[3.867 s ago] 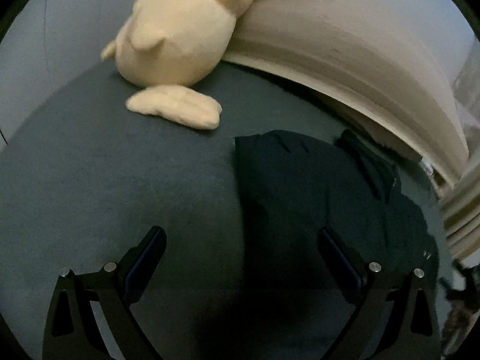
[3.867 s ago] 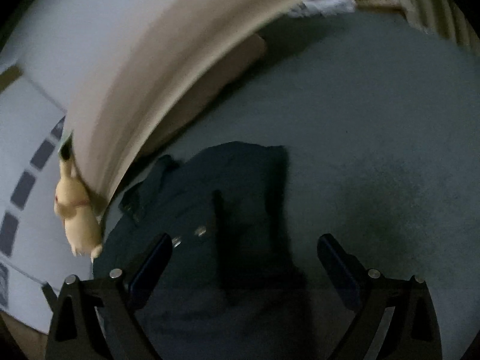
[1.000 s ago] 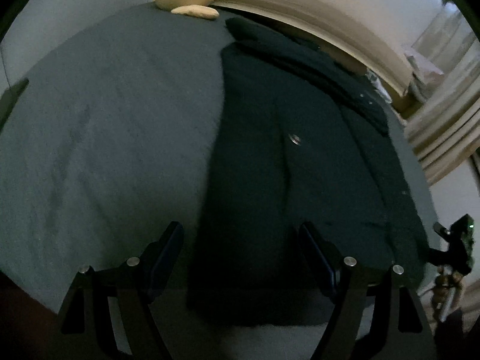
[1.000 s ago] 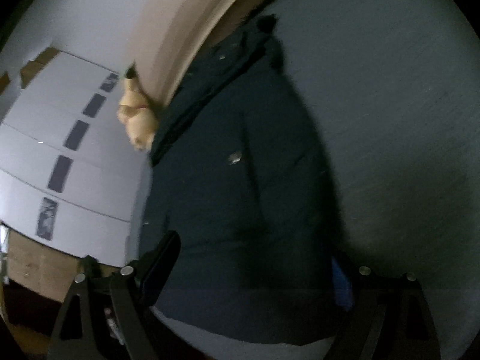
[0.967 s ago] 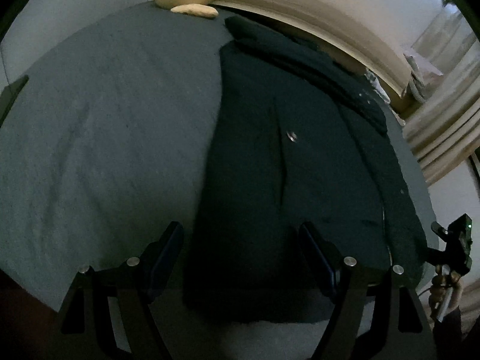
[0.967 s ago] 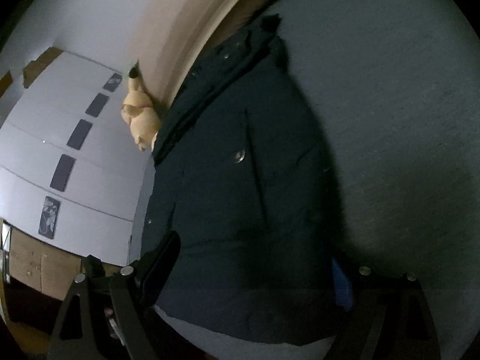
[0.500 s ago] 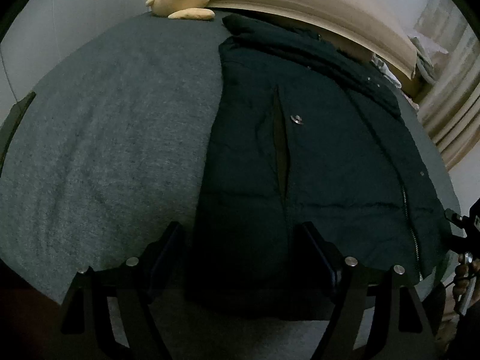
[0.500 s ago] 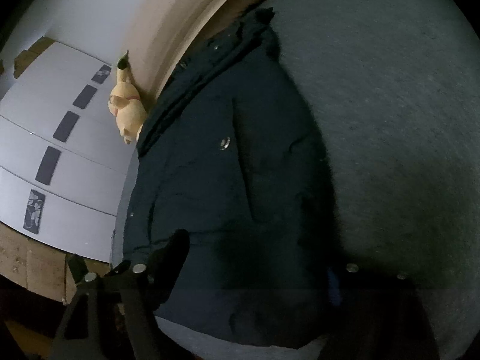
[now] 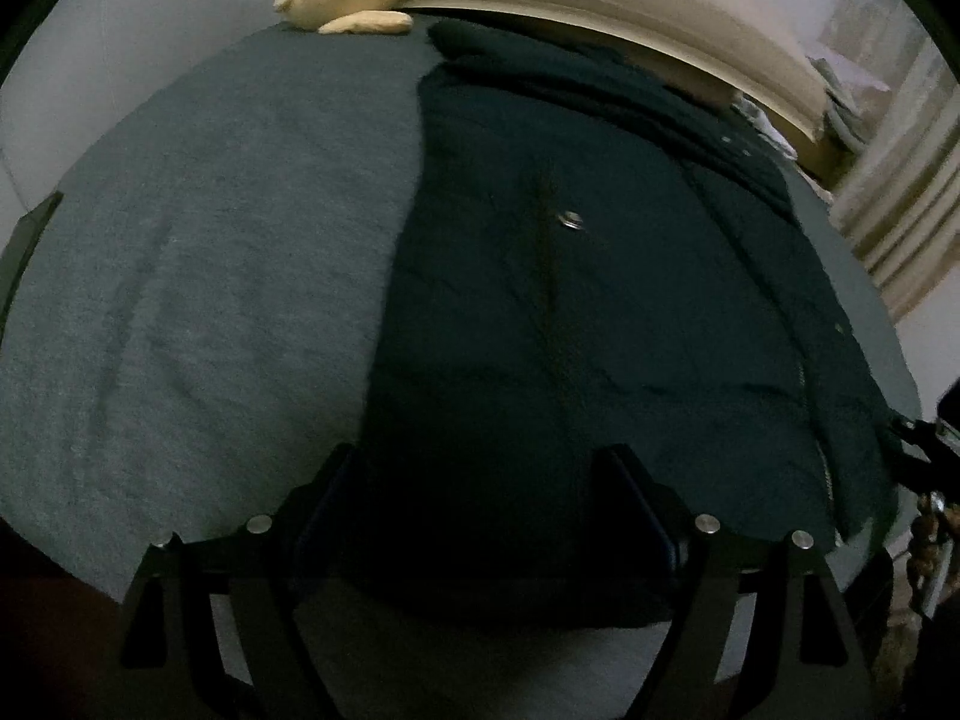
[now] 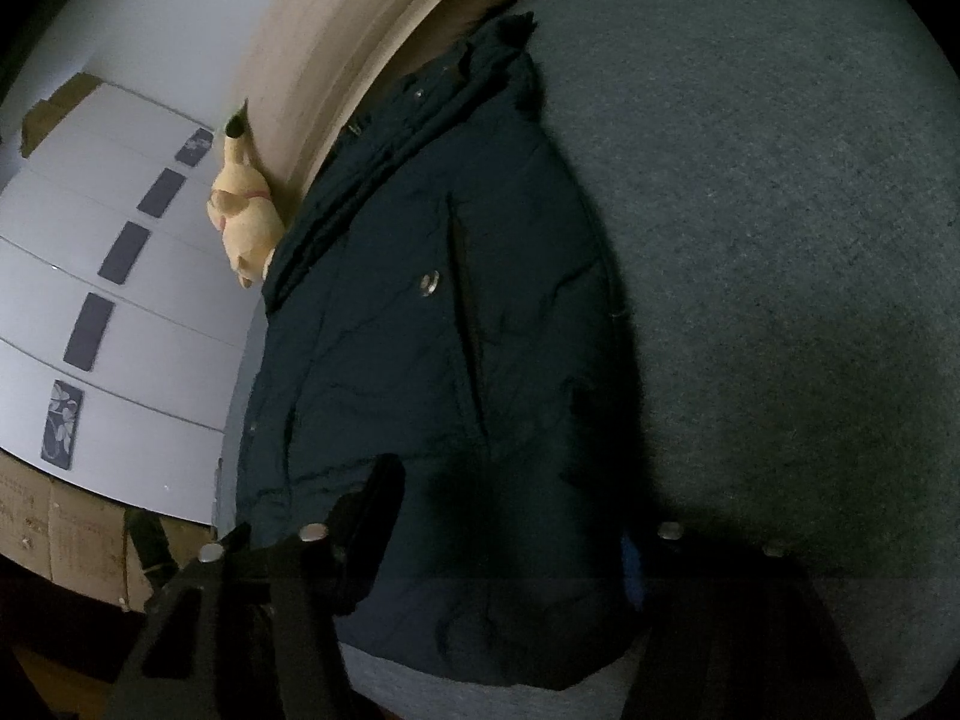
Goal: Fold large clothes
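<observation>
Dark padded jacket (image 10: 432,360) flat on bed (image 10: 780,240) — right hand-held gripper (image 10: 510,516) just been closing over near hem, left hand-held gripper (image 9: 480,498) wide; shallow pinch risks slipping.

Two hand-held grippers, both built from matte black frames: the left gripper (image 9: 480,516) has two angled black fingers (image 9: 327,501) with dark blue pads on their inner faces, each finger carried on struts with triangular cut-outs and fixed by round silver screws (image 9: 707,523). The right gripper (image 10: 504,528) is of the same make — a black finger (image 10: 372,516) on one side, a strip of blue pad (image 10: 630,564) showing on the other, silver screw heads (image 10: 313,533) along the black struts. Much of the right frame is lost in shadow.
</observation>
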`<move>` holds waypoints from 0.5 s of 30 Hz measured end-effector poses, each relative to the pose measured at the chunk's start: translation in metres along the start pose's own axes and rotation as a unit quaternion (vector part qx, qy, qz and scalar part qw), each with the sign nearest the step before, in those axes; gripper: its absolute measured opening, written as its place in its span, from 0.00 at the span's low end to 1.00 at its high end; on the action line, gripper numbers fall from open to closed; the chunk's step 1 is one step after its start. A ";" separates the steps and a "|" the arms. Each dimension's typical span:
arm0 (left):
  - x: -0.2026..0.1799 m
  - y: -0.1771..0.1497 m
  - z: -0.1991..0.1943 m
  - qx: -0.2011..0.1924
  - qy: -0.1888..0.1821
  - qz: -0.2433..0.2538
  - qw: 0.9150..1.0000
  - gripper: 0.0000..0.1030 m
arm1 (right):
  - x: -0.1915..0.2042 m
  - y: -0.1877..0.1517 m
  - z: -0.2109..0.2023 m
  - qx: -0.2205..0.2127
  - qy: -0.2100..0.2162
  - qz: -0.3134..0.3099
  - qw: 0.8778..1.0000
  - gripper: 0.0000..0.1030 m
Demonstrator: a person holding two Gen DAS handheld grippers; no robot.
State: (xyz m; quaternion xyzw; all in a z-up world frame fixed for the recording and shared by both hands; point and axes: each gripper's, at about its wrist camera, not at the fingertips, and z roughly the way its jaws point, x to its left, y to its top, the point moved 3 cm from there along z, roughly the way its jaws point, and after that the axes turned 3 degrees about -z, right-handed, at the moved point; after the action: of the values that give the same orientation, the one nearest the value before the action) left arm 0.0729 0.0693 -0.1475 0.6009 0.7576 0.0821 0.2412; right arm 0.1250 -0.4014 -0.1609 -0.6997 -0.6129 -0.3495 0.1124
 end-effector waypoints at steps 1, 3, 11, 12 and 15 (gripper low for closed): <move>-0.003 -0.001 -0.001 -0.002 -0.004 0.009 1.000 0.79 | -0.002 0.000 -0.001 0.003 -0.001 0.002 1.000 0.39; -0.006 -0.003 -0.003 -0.004 -0.012 0.018 1.000 0.58 | -0.006 -0.001 -0.002 0.007 -0.002 0.011 1.000 0.26; 0.003 0.001 -0.017 -0.007 -0.088 -0.015 0.996 0.26 | -0.003 -0.002 -0.015 -0.013 0.026 0.014 0.999 0.19; 0.007 0.001 -0.016 -0.005 -0.099 -0.029 0.995 0.26 | -0.006 -0.003 -0.014 -0.012 0.024 0.014 1.000 0.19; 0.017 -0.003 -0.005 0.012 -0.113 -0.061 0.992 0.32 | -0.013 -0.007 -0.005 0.000 0.028 0.026 0.999 0.20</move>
State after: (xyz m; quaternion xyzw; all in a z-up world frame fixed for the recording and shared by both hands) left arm 0.0655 0.0854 -0.1486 0.5617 0.7619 -0.0106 0.3224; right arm 0.1170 -0.4132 -0.1672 -0.7055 -0.5909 -0.3658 0.1388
